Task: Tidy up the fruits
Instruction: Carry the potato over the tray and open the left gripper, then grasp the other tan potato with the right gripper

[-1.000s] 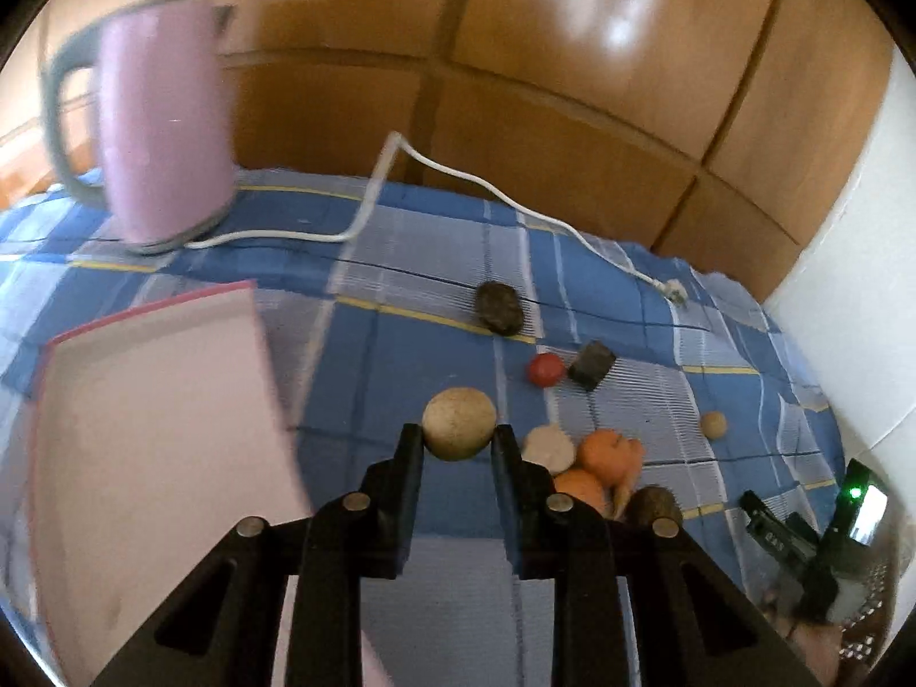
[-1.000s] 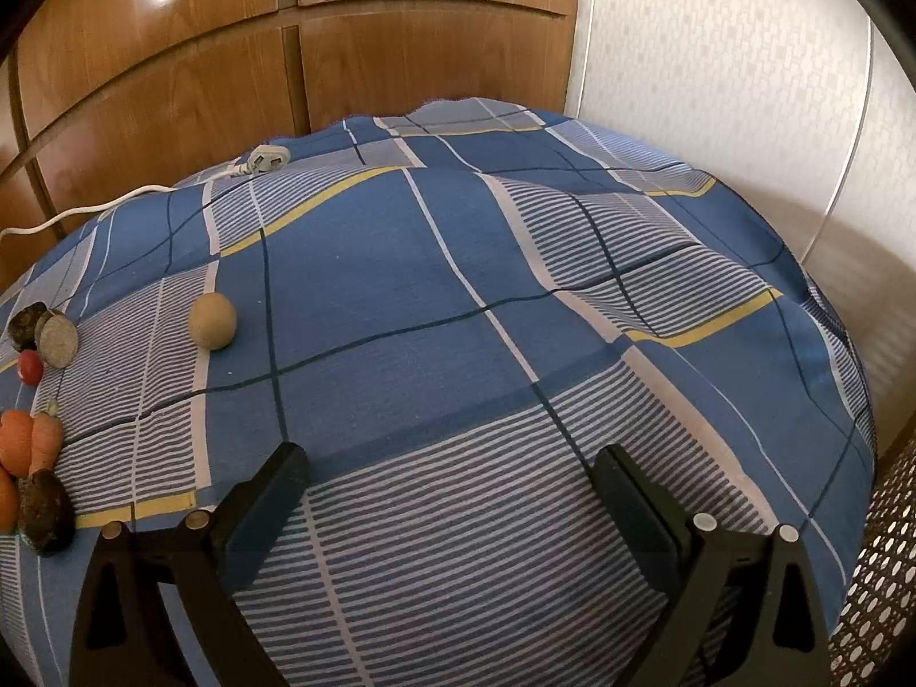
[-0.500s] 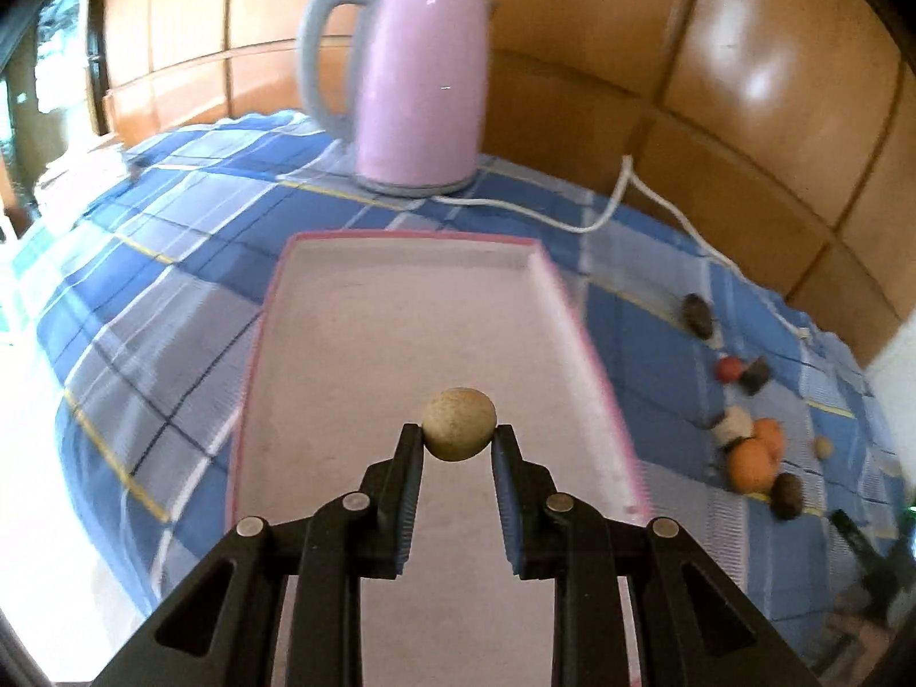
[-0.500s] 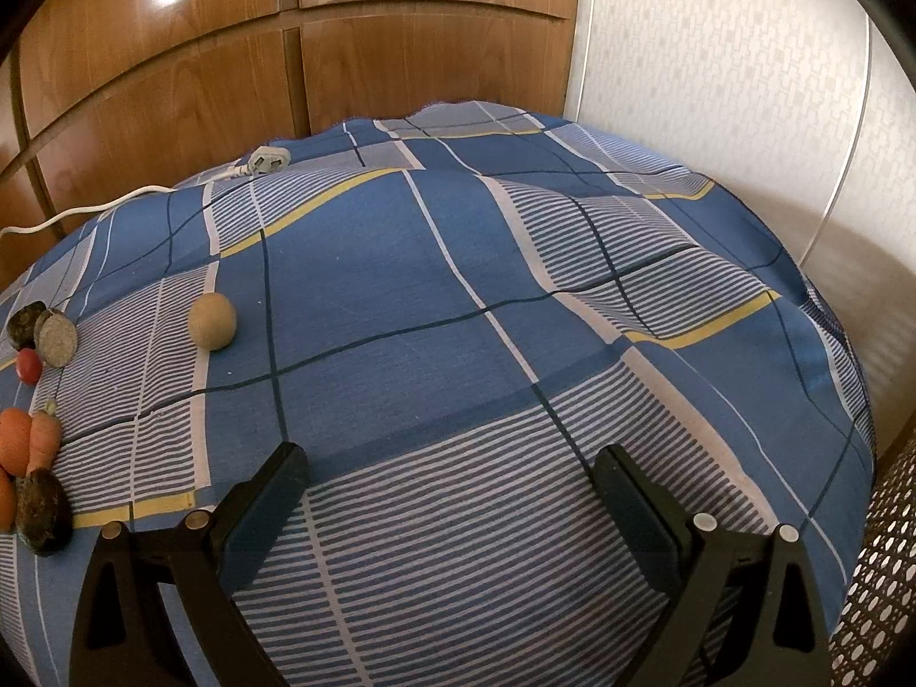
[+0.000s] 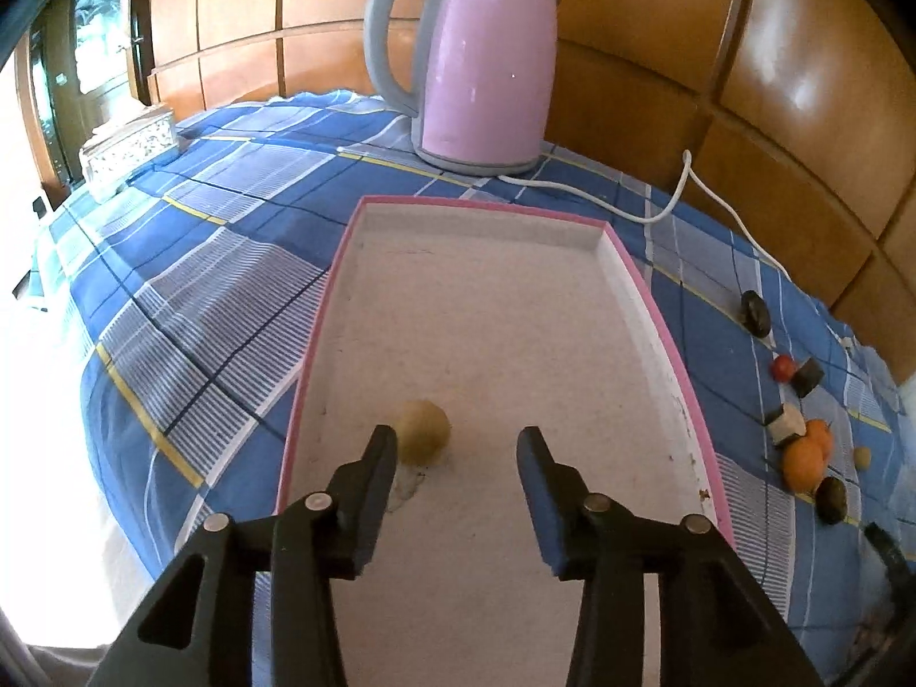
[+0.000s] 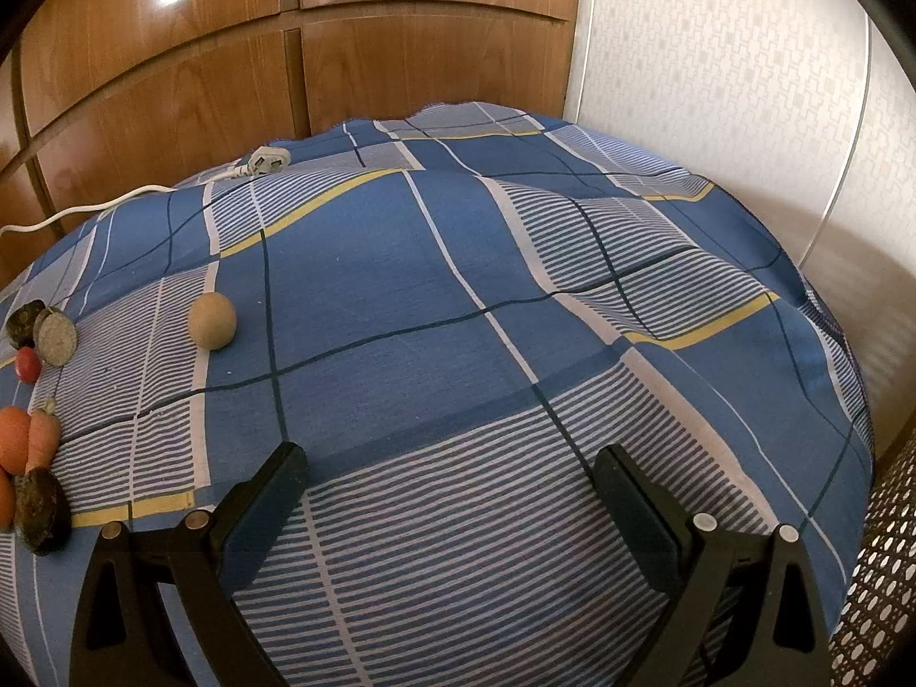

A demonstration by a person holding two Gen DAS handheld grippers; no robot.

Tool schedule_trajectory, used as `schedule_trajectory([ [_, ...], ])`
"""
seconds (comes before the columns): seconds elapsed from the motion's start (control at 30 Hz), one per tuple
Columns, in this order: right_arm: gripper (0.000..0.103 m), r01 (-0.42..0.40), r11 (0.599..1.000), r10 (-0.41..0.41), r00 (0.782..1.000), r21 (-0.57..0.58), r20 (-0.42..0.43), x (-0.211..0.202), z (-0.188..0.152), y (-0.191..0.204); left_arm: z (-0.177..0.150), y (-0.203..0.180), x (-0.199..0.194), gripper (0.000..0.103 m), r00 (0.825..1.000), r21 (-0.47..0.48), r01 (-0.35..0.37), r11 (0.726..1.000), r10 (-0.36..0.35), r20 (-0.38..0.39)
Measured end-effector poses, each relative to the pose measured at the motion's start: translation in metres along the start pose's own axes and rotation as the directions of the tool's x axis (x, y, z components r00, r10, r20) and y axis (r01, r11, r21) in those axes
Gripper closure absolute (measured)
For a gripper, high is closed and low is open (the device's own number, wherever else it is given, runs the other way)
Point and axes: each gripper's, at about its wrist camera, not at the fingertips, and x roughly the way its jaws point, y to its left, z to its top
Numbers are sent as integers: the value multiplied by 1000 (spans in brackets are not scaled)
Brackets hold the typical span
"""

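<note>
A pink-rimmed white tray (image 5: 652,309) lies on the blue checked cloth. A tan round fruit (image 5: 422,431) rests on the tray floor just beyond my left gripper (image 5: 456,449), whose jaws are opening; the fruit sits by the left fingertip, free of the pads. Right of the tray lie several loose fruits, among them an orange one (image 5: 803,461) and a small red one (image 5: 782,367). My right gripper (image 6: 449,484) stands open over bare cloth. Another tan fruit (image 6: 212,321) and an orange carrot (image 6: 41,439) lie to its left.
A pink kettle (image 5: 486,57) stands behind the tray, its white cord (image 5: 710,194) trailing right to a plug (image 6: 264,161). A white patterned box (image 5: 127,143) sits far left. Wooden panels rise behind the table; a white wall (image 6: 744,74) stands at right.
My left gripper swung left from the fruit pile to over the tray, then its jaws parted and the tan fruit dropped onto the tray floor. The right gripper stayed still.
</note>
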Motion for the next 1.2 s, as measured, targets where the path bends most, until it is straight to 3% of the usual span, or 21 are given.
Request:
schedule_trajectory([
  [0.4, 1, 2, 1000, -2, 1000, -1, 0, 0, 0, 0, -23, -11, -28, 50, 997, 17, 82, 997, -82, 5],
  [0.77, 2, 7, 1000, -7, 1000, -7, -8, 1, 1, 1, -51, -49, -46, 49, 981, 156, 192, 969, -195, 5],
  [1.0, 2, 25, 998, -26, 1000, -51, -17, 0, 5, 7, -61, -55, -43, 46, 975, 182, 221, 958, -221, -20],
  [1.2, 6, -34, 997, 31, 999, -76, -32, -3, 12, 21, -66, -45, -39, 41, 979, 150, 202, 968, -200, -26],
])
